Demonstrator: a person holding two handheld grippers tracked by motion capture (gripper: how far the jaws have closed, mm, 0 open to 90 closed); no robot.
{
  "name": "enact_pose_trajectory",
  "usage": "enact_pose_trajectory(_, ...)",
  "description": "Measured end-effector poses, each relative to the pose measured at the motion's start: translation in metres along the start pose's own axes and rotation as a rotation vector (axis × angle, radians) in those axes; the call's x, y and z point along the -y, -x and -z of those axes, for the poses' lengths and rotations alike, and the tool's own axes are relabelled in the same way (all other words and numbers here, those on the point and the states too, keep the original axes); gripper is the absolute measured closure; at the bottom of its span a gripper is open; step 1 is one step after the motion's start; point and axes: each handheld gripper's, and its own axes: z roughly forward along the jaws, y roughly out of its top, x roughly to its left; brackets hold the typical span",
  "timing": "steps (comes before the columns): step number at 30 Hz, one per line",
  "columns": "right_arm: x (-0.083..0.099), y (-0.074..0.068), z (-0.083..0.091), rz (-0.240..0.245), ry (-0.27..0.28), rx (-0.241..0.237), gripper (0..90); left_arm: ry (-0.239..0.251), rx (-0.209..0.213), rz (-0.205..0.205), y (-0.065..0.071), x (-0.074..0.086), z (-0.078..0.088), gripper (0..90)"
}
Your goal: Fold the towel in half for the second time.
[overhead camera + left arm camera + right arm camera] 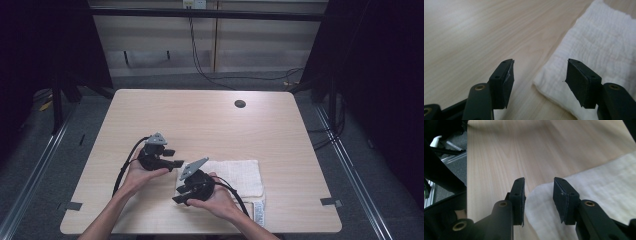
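A white folded towel point(240, 175) lies on the light wooden table point(200, 120), near its front edge. My left gripper point(175, 157) hovers just off the towel's left end, pointing right, jaws open. In the left gripper view the towel's corner point(599, 45) lies just ahead of the open left gripper point(540, 62), untouched by either pad. My right gripper point(179, 194) is at the towel's front left corner, pointing toward the lower left. In the right gripper view the towel's corner point(599, 185) reaches under the gap of the right gripper point(539, 181); its pads stand apart and do not press on the cloth.
A round cable hole point(240, 104) sits at the table's far right. A white printed tag point(259, 212) lies by the towel's front edge. Grey tape marks point(74, 205) sit at the front corners. Dark floor and metal rails surround the table.
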Motion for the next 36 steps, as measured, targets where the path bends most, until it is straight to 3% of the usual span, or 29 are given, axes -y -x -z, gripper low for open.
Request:
enact_pose_trajectory(7, 0.008, -0.004, -0.004, 0.034, -0.010, 0.029, 59.1, 0.014, -0.003, 0.040, -0.007, 0.004, 0.003, 37.6)
enact_pose_trajectory(10, 0.011, -0.007, -0.005, 0.046, -0.006, 0.044, 58.3, 0.019, -0.007, 0.038, -0.007, 0.003, 0.004, 37.5)
enact_pose_trajectory(16, 0.016, -0.012, -0.006, 0.131, 0.024, 0.119, 71.0, 0.019, -0.002, 0.047, -0.008, 0.004, 0.003, 37.5)
enact_pose_trajectory(22, 0.017, -0.008, -0.005, 0.102, 0.031, 0.124, 82.9, 0.029, 0.012, 0.052, -0.010, 0.003, 0.004, 36.3)
enact_pose_trajectory(27, 0.018, -0.006, -0.003, 0.079, 0.034, 0.111, 83.9, -0.015, 0.036, 0.035, -0.007, 0.005, -0.005, 39.5)
enact_pose_trajectory(36, 0.020, -0.007, -0.001, 0.073, 0.027, 0.087, 83.8, -0.037, 0.046, 0.021, -0.002, 0.007, -0.011, 45.8)
